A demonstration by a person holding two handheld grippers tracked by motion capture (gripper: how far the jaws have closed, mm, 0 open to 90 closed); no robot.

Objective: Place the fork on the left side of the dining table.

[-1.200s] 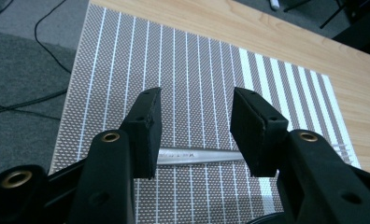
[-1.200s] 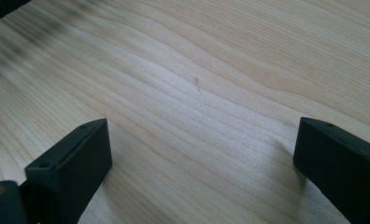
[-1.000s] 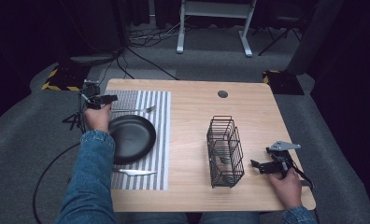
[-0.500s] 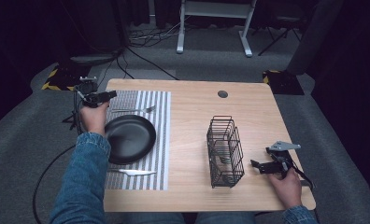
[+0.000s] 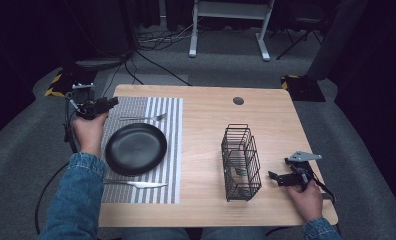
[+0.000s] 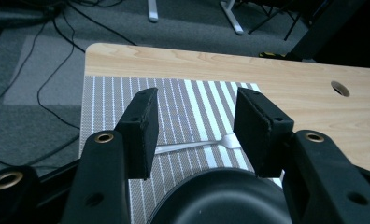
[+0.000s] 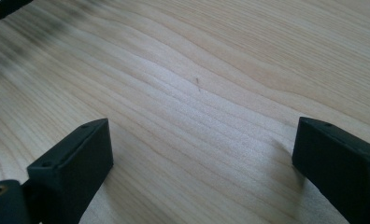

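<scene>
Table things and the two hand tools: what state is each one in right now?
Left gripper: jaws open, holding nothing, above the placemat's far corner.
Right gripper: open, empty, low over bare table.
Fork: lying flat beyond the plate.
Plate: empty, on the placemat.
Knife: flat, near edge.
Wire basket: upright.

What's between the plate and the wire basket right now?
In the high view, only striped placemat and bare table lie between the black plate and the wire basket.
</scene>
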